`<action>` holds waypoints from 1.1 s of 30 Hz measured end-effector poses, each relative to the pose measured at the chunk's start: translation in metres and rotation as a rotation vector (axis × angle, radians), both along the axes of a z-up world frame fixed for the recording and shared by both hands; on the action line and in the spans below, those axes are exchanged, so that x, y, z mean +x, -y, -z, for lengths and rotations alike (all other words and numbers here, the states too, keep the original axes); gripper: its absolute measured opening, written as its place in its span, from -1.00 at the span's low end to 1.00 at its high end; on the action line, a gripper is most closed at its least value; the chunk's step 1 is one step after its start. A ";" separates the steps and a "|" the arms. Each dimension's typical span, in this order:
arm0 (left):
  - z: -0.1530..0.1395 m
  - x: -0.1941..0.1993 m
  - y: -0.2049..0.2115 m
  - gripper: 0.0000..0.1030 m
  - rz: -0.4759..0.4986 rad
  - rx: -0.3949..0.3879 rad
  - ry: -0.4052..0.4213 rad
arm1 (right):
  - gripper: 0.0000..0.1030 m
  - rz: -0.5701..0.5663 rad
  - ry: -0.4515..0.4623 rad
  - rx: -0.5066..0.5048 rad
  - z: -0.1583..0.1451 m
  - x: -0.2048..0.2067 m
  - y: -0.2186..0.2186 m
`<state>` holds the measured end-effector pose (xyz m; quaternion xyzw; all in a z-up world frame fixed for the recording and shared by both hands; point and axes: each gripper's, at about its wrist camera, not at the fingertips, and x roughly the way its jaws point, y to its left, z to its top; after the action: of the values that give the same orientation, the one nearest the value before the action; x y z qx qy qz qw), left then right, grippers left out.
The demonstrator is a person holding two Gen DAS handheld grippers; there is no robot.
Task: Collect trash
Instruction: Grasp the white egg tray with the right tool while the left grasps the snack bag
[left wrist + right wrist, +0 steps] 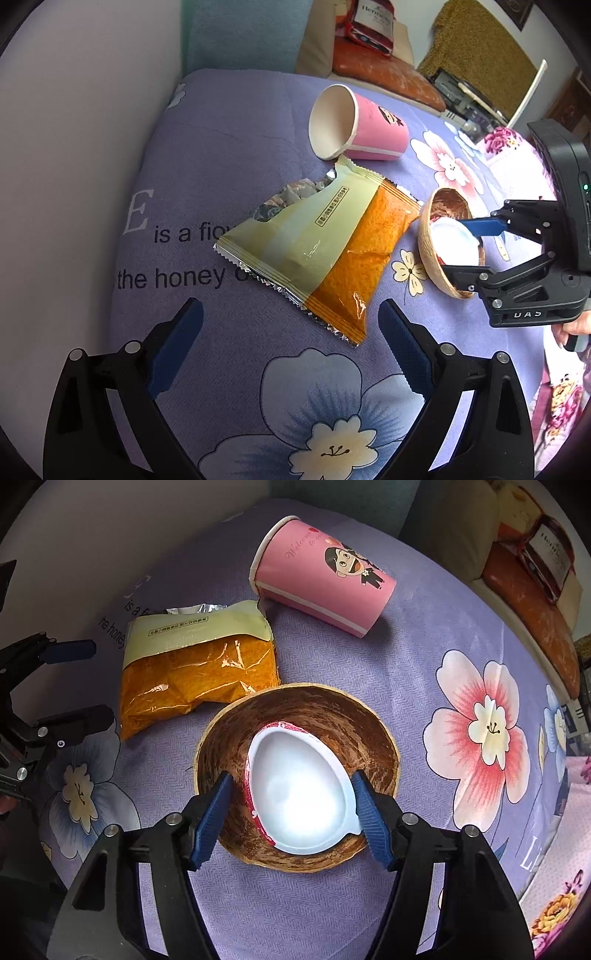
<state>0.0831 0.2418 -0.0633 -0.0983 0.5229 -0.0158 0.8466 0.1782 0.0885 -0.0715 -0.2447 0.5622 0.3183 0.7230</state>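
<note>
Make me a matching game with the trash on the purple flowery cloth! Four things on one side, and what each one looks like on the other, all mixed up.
Things:
1. paper cup
2. snack bag
3. white plastic shell
4. wooden bowl

Looks:
A. torn open, yellow and orange, lying flat
B. brown inside, holds another thing
C. pink with a cartoon face, lying on its side
D. egg-shaped, between the right gripper's fingers

Pairs: 1-C, 2-A, 3-D, 4-B

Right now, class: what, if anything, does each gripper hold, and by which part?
The right gripper straddles the white plastic cup inside the wooden bowl; whether it grips cannot be told. The left gripper holds nothing.
</note>
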 end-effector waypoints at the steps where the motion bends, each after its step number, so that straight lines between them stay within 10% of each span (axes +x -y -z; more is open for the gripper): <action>1: 0.000 0.001 0.002 0.85 0.007 0.004 0.000 | 0.03 0.001 0.011 0.008 0.000 0.001 0.000; 16: 0.004 0.040 0.033 0.86 0.203 0.060 -0.028 | 0.03 0.206 -0.056 0.156 -0.018 0.003 0.039; 30: 0.021 0.057 0.041 0.86 0.192 0.163 -0.010 | 0.03 0.259 -0.109 0.253 -0.017 -0.009 0.052; 33: 0.019 0.048 0.048 0.51 0.205 0.184 0.020 | 0.03 0.267 -0.117 0.266 -0.015 -0.010 0.057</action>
<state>0.1308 0.1939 -0.0819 0.0337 0.5207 -0.0549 0.8513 0.1685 0.0311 -0.0564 -0.0513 0.5836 0.3046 0.7510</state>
